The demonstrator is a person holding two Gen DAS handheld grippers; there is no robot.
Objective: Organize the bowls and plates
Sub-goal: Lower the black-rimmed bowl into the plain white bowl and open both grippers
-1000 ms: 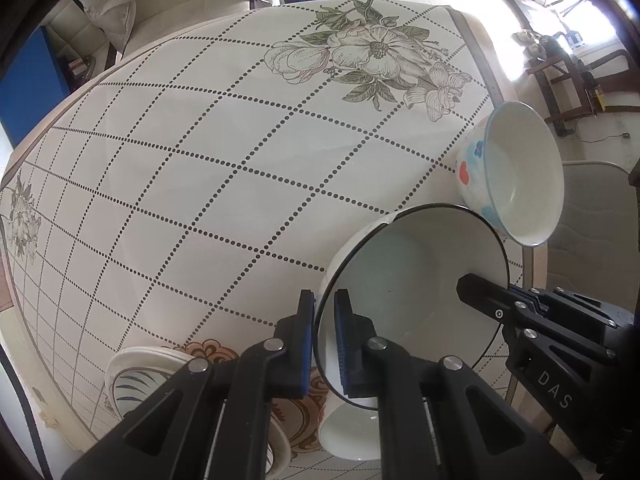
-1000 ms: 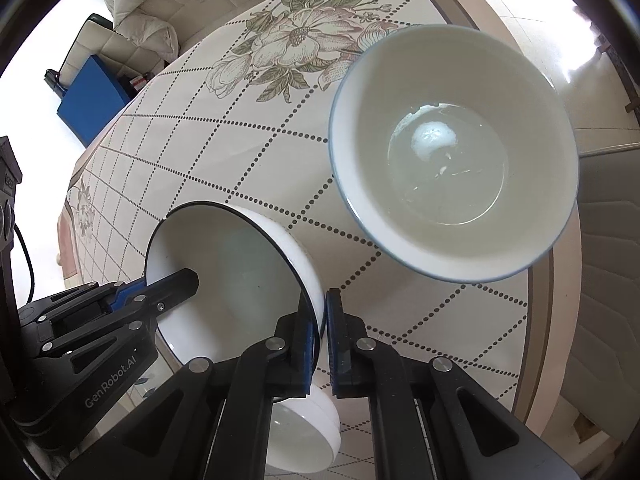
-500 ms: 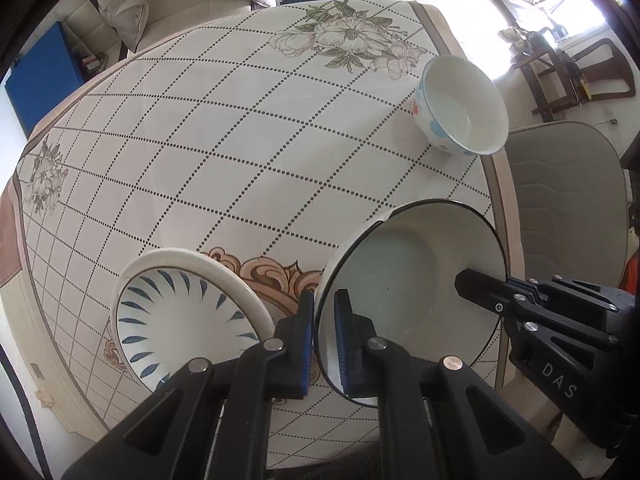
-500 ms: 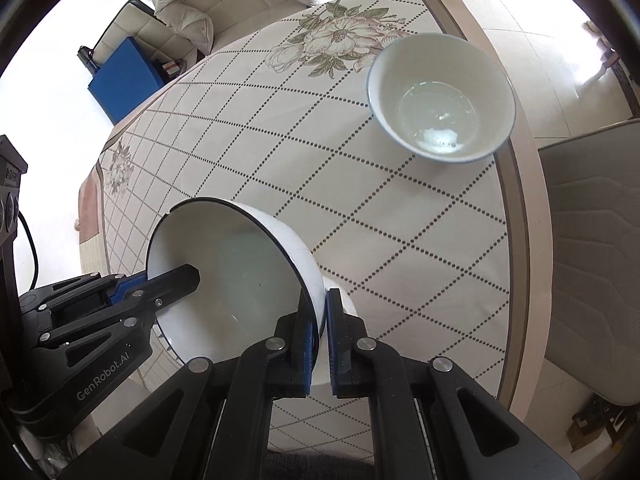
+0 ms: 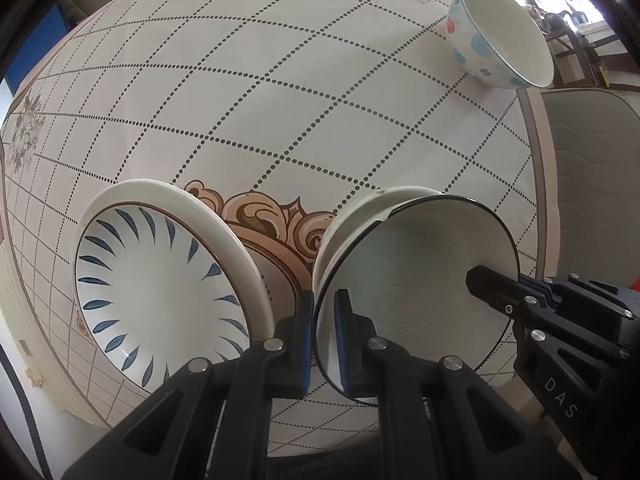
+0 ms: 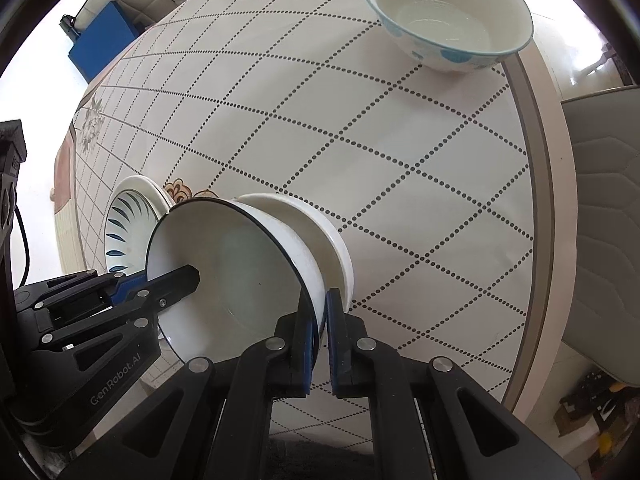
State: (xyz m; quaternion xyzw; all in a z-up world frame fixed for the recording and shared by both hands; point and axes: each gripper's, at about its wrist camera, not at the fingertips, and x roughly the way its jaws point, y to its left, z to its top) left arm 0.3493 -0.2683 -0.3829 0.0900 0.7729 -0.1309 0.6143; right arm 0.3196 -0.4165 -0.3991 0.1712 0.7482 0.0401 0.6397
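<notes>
A white bowl with a black rim [image 5: 416, 288] [image 6: 232, 268] hangs tilted over the near part of the table. My left gripper [image 5: 322, 336] is shut on its left rim. My right gripper [image 6: 320, 320] is shut on the opposite rim and also shows in the left wrist view [image 5: 492, 284]. Directly beneath the held bowl sits a cream bowl [image 5: 360, 208] [image 6: 324, 228]; I cannot tell if they touch. A deep plate with blue leaf strokes [image 5: 160, 280] [image 6: 128, 220] rests to the left. A bowl with blue and red spots [image 5: 496, 36] [image 6: 452, 20] stands at the far right edge.
The round table wears a cloth of dotted diamonds [image 5: 280, 100] with flower prints at the far side. A grey padded chair [image 6: 600, 220] stands close to the right edge. A blue box [image 6: 100, 36] and a pale sofa lie beyond the table on the left.
Both grippers carried the black-rimmed bowl back toward the table's near edge. The spotted bowl fell away into the distance, the blue-leaf plate came fully into view, and the cream bowl now lies under the held bowl.
</notes>
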